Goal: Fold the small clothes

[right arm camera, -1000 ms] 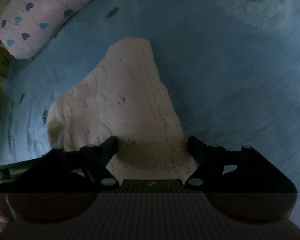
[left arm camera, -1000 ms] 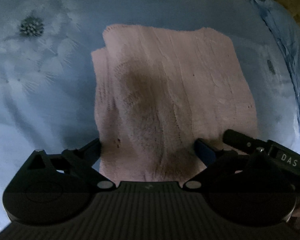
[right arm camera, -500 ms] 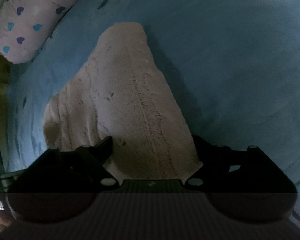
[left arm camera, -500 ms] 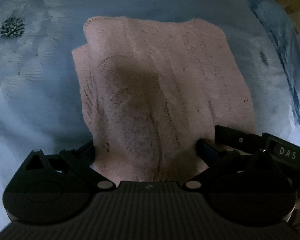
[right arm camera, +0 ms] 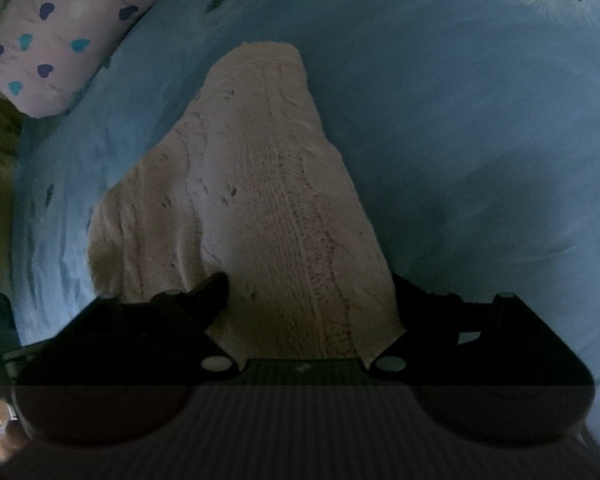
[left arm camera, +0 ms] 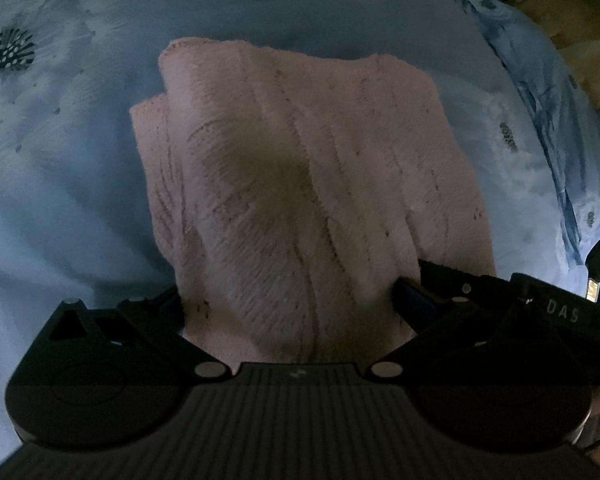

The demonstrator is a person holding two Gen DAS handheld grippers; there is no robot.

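Pink knit (left arm camera: 300,184) raised higher, tools (left arm camera: 288,300) unmoved

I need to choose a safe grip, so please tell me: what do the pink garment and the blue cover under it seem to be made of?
The pink garment looks like knitted yarn, soft and matte: ribbed stitch columns and small eyelet holes show. The blue cover seems thin woven cloth, smooth and matte, with printed flowers and fine wrinkles; its fibre cannot be told.

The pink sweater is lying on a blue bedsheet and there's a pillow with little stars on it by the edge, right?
Almost. The sweater does lie on the blue bedsheet, and the pillow is by the edge. But the pillow has little hearts on it, not stars. The right wrist view shows them, dark blue and turquoise.
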